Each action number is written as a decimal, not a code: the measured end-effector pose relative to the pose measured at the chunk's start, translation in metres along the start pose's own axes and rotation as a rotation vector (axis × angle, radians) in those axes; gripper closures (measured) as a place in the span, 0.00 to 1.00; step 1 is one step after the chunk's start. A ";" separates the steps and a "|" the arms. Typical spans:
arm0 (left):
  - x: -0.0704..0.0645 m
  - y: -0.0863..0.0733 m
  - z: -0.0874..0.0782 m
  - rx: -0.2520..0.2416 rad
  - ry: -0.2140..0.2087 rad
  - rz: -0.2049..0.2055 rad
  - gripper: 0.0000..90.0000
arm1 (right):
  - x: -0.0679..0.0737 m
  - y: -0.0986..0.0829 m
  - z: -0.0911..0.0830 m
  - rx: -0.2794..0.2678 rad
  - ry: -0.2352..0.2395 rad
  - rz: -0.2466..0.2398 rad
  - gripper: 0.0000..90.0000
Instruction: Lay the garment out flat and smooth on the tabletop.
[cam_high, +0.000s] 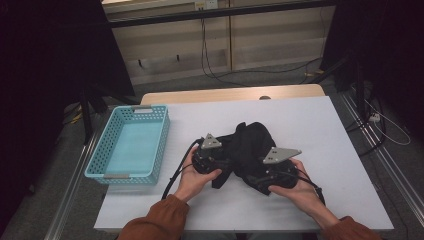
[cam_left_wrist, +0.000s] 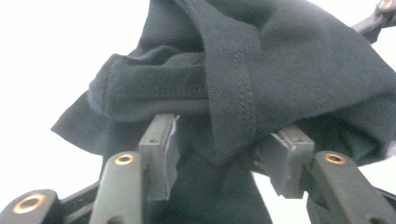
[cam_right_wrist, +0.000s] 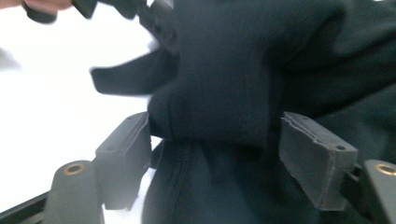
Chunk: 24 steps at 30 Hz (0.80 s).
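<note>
While both tools are working at the near middle of the white table (cam_high: 310, 120), the left gripper (cam_left_wrist: 217, 154) is standing with its jaws well apart, a fold of the crumpled black knitted cloth garment (cam_high: 252, 145) lying between the pads (cam_left_wrist: 163, 149) but not pinched. Stitched hem is running down between the jaws in the left gripper view.

Right gripper (cam_right_wrist: 212, 158) is likewise standing wide, pads either side of a thick bunched fold, gaps showing at both pads; not clamped, as far as can be told. View is blurring slightly.

Garment as landmark:
- Left gripper (cam_high: 207, 157) is sitting at its near-left edge, right gripper (cam_high: 275, 170) at its near-right edge, each cupped in a hand.
- Light blue plastic lattice basket (cam_high: 131, 145) is sitting well to the garment's left, near the table's left edge, nothing lying inside it.
- Cables are trailing on the floor beyond the table's far edge.

Progress, as a judgement: work is looking early. Garment is lying heaped, not flattened or folded, and not in the basket. Both grippers are positioned on folds but neither is gripping. Remaining: closing on the cloth, lifting or straightening it, and likely carrying it left to the basket.
</note>
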<state>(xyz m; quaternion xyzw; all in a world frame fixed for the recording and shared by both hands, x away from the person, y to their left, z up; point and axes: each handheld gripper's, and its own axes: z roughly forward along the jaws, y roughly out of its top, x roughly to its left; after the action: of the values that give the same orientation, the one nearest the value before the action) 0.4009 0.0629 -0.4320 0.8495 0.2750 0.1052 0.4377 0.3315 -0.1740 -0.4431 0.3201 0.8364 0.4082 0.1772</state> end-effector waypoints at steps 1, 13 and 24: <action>0.001 0.000 0.000 -0.002 -0.004 -0.008 0.53 | -0.001 0.000 0.007 0.022 -0.008 0.001 0.26; 0.004 -0.002 -0.002 -0.005 0.002 -0.012 0.52 | -0.008 0.001 0.019 0.031 -0.051 -0.008 0.86; -0.010 -0.001 0.006 0.017 -0.038 0.063 0.53 | -0.038 0.029 -0.034 -0.175 -0.164 0.065 0.89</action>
<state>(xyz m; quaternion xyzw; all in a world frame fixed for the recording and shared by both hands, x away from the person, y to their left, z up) 0.3954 0.0534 -0.4356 0.8632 0.2408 0.1003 0.4322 0.3520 -0.2059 -0.3985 0.3629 0.7694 0.4574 0.2589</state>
